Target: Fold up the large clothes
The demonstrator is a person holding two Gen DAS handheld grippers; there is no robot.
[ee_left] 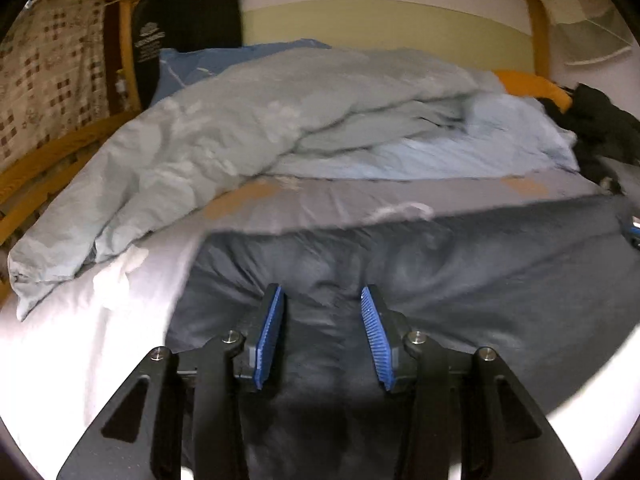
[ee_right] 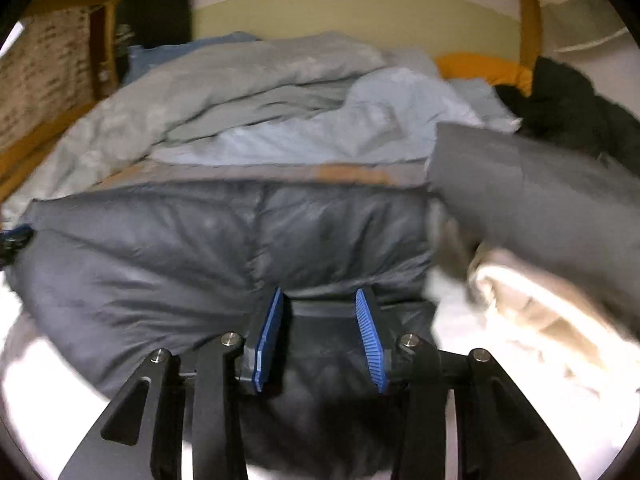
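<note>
White bed sheet (ee_left: pixel 80 320) lies under a dark puffy jacket (ee_left: pixel 440 280). Left view: the left gripper (ee_left: pixel 323 300) has jacket cloth between its half-apart jaws; a real pinch I cannot tell. Right view: the right gripper (ee_right: pixel 320 300) straddles the hem, same doubt. Folding looks barely started.

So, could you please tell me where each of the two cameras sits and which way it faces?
Left wrist: on the left gripper, looking down its blue fingers at the dark grey padded garment on the bed; fabric lies between the jaws.
Right wrist: on the right gripper, facing the same way; fabric lies between its jaws too.
Shared: the garment, the light blue duvet, the orange cushion.
</note>
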